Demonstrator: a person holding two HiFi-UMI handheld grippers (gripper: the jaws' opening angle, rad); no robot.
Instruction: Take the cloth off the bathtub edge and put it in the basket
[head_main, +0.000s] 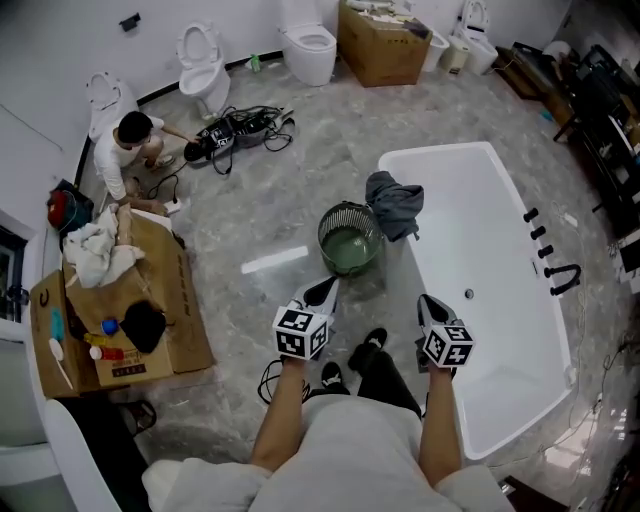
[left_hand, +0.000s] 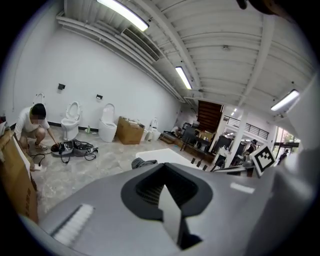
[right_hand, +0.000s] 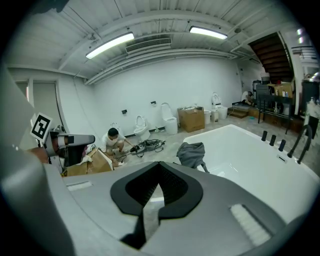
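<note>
I wear a pale grey shirt (head_main: 350, 455), black trousers (head_main: 388, 382) and black shoes (head_main: 368, 346). My left gripper (head_main: 326, 288) and right gripper (head_main: 427, 303) are grey, each carrying a black-and-white marker cube (head_main: 301, 332).

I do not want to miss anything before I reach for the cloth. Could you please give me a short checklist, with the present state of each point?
1. Cloth lies on the bathtub edge: ok, it is draped over the rim and not gripped.
2. Basket is ready to receive: ok, it stands upright on the floor beside the tub, close to the cloth.
3. Left gripper is empty: ok, its jaws are shut on nothing.
4. Right gripper is open for a grasp: not ok, its jaws are shut and empty.
5. Person is out of the way: ok, crouching far off by the toilets.
</note>
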